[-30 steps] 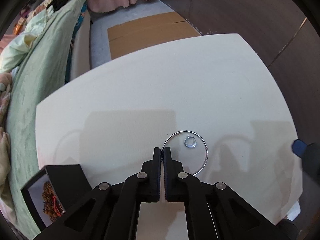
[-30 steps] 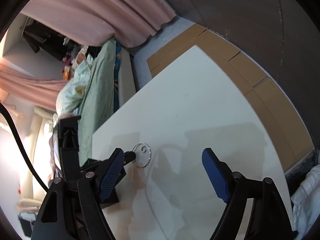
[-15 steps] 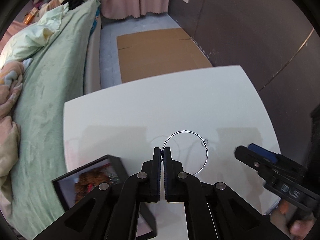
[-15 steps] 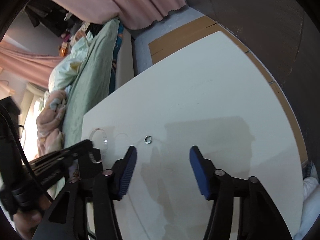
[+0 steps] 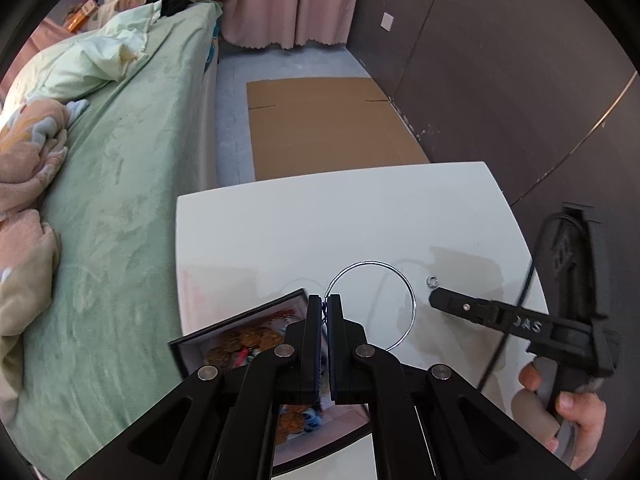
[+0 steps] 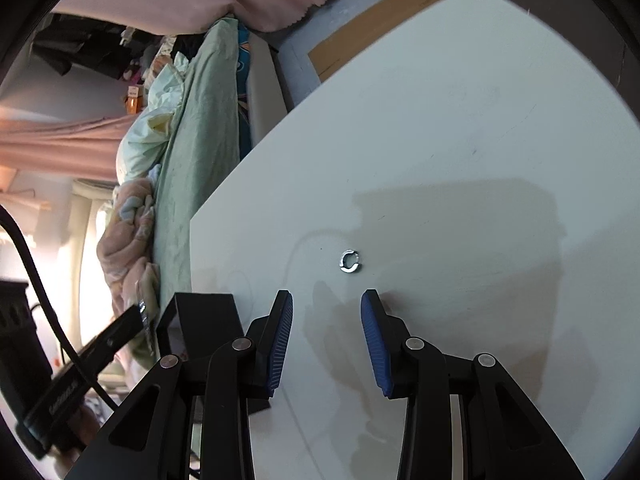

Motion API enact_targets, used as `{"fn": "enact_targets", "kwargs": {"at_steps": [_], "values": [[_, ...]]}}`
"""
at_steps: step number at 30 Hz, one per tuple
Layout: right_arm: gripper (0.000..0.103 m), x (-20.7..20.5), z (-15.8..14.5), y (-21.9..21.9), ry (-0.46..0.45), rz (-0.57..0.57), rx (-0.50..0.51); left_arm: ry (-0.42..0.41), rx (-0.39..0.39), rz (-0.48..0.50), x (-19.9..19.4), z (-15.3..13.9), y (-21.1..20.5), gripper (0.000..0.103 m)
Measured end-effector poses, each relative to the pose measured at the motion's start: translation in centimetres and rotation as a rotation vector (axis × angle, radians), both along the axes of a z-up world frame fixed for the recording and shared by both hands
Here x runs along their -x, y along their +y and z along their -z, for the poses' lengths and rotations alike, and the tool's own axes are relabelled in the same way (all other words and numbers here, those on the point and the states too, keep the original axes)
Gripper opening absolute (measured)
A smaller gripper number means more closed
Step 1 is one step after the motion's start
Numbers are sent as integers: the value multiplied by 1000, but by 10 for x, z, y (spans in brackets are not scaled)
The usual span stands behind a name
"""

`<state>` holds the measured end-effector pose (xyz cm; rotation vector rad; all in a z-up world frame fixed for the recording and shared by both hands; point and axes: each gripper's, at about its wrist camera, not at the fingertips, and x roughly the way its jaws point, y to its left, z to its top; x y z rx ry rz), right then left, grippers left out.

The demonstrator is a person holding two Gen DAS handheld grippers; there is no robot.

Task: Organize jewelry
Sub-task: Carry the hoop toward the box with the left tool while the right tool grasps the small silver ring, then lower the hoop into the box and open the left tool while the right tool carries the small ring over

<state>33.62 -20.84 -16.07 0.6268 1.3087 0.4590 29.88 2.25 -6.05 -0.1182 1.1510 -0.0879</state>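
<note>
My left gripper [image 5: 325, 300] is shut on a thin silver bangle [image 5: 404, 280] and holds it in the air above the white table [image 5: 320, 216], over the far edge of an open black jewelry box [image 5: 240, 340] with beaded pieces inside. A small open silver ring [image 6: 349, 261] lies on the table; it also shows in the left wrist view [image 5: 432, 281]. My right gripper [image 6: 326, 300] is open, with its blue pads just short of the ring, low over the table. In the left wrist view its finger [image 5: 460, 306] points at the ring.
A bed with green bedding [image 5: 120, 160] runs along the table's left side. Flat cardboard [image 5: 328, 124] lies on the floor beyond the table. A dark wall [image 5: 500, 60] stands at the right. The box's black corner [image 6: 204, 316] shows left of my right gripper.
My left gripper has lifted the bangle off the table and carried it back toward the box. My right gripper has closed in on the small ring and narrowed its opening.
</note>
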Motion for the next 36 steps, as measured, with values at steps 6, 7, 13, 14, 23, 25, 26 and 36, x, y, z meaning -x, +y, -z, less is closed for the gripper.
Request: {"fn": "enact_targets", "kwargs": {"at_steps": [6, 7, 13, 14, 23, 25, 26, 36], "values": [[38, -6, 1, 10, -14, 45, 10, -13, 12, -18, 5, -5, 22, 2], [38, -7, 0, 11, -16, 51, 11, -15, 12, -22, 5, -6, 27, 2], [36, -15, -7, 22, -54, 66, 85, -16, 21, -43, 7, -6, 46, 2], [36, -16, -9, 23, -62, 68, 105, -15, 22, -44, 7, -5, 48, 2], [26, -21, -17, 36, -120, 34, 272, -17, 27, -49, 11, -4, 60, 2], [23, -21, -19, 42, -139, 3, 344, -17, 27, -50, 11, -4, 60, 2], [23, -21, -20, 46, -151, -16, 375, -17, 27, -51, 11, -4, 60, 2], [23, -18, -28, 65, -227, -143, 559, -12, 23, -46, 18, -6, 65, 2]]}}
